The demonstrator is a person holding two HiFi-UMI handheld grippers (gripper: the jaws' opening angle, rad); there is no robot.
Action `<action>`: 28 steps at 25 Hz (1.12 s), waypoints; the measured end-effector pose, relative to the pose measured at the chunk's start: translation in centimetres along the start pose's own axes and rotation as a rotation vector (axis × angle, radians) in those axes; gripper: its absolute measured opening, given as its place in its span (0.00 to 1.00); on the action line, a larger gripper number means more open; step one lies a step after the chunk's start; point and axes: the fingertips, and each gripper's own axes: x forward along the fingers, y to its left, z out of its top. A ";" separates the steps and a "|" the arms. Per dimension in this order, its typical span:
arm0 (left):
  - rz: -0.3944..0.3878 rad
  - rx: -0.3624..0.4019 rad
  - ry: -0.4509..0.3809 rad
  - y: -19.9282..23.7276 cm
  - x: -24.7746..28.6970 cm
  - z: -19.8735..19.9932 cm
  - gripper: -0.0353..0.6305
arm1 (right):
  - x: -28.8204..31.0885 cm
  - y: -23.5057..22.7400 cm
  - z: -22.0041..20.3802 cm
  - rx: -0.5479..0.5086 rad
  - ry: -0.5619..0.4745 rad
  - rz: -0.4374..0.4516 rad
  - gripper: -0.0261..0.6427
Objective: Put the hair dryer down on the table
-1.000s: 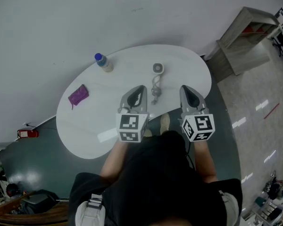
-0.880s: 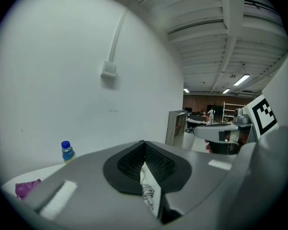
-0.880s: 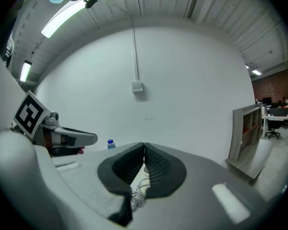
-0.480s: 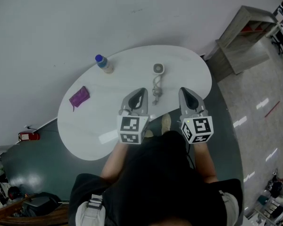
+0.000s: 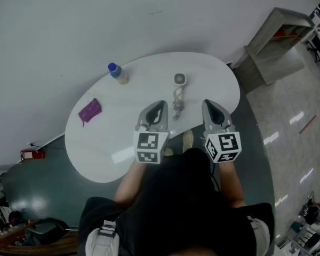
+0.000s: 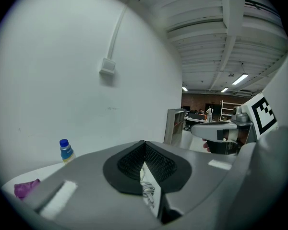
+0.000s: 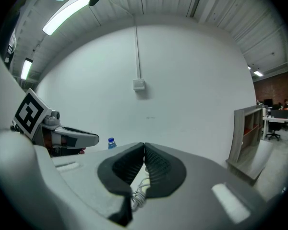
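Note:
The hair dryer [image 5: 179, 79] lies on the white oval table [image 5: 122, 137], its head toward the wall and its coiled cord [image 5: 176, 103] trailing toward me. My left gripper [image 5: 159, 102] hovers shut and empty just left of the cord. My right gripper [image 5: 209, 103] hovers shut and empty to the cord's right. In the left gripper view the jaws [image 6: 144, 145] meet at the tip, with a bit of cord [image 6: 148, 191] showing below them. In the right gripper view the jaws [image 7: 144, 147] also meet, with the cord [image 7: 140, 190] under them.
A blue-capped bottle [image 5: 117, 72] stands at the table's far left and a purple cloth [image 5: 89, 111] lies nearer the left edge. A wooden shelf unit [image 5: 277, 44] stands against the wall to the right. A shoe [image 5: 187, 138] shows at the table's near edge.

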 end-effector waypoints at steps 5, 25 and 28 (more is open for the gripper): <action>-0.005 -0.003 0.004 0.2 0.4 0.0 0.06 | 0.5 0.0 0.1 0.000 0.004 0.002 0.05; -0.002 -0.003 0.016 1.0 2.6 0.0 0.06 | 2.5 -1.2 0.0 0.009 0.011 0.008 0.05; 0.001 -0.008 0.018 1.0 3.0 -0.1 0.06 | 2.9 -1.4 0.0 0.008 0.012 0.012 0.05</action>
